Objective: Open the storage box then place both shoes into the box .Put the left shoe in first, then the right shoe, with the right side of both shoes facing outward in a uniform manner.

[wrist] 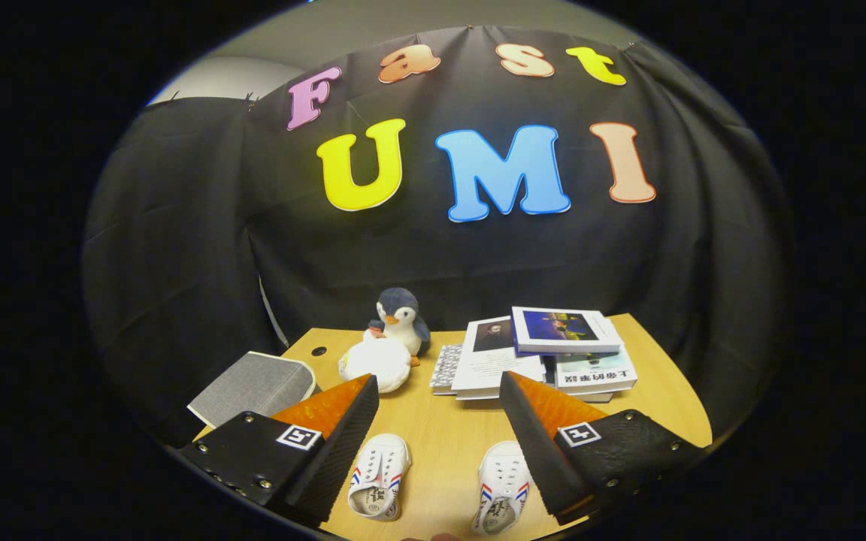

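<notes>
- Since the storage box [256,385] lies at the table's far left edge with its grey fabric lid down flat, I judge the first step, opening it, as not yet done.
- Both shoes are out on the table [440,436], side by side between the fingers, toes pointing away towards the back of the booth; one shoe [379,476] lies just inside the left finger, the other shoe [503,487] just inside the right finger and partly hidden by it.
- Which of the pair is the left shoe cannot be settled with confidence from this angle.
- The gripper [439,387] hangs above the pair with its fingers spread wide and nothing between them; no pad touches either shoe.
- So nothing of the task shows as finished: the lid, the left shoe, then the right shoe all remain, each to go in with its right side facing outward.
- Beyond the shoes, near the table's back edge, stand a plush penguin [401,319] and a white soft toy [375,363] touching it in front.
- To their right is a stack of books [546,353], well apart from the box and likely no hindrance.
</notes>
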`<state>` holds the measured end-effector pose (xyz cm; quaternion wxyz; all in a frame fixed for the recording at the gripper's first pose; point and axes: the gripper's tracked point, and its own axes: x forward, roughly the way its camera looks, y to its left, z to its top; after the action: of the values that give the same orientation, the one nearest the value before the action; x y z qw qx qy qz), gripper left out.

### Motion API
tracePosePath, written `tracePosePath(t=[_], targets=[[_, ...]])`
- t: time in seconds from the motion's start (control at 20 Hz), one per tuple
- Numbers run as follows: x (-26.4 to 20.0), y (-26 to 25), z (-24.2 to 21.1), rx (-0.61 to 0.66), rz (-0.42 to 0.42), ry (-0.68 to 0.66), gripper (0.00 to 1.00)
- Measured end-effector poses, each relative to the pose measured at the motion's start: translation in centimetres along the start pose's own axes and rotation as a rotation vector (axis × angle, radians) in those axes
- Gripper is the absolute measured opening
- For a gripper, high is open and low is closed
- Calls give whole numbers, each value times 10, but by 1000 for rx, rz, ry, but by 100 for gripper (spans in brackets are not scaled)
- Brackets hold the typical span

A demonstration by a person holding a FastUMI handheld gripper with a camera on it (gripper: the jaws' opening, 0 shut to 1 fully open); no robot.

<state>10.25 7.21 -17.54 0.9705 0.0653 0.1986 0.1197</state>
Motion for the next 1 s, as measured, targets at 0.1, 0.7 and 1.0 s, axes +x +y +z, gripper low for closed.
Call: tracePosePath(t=[0.1,0.7,1.0], targets=[[15,12,-10,23,40,35,99],[92,139,-83,449,552,364,96],[115,190,-128,640,681,529,96]])
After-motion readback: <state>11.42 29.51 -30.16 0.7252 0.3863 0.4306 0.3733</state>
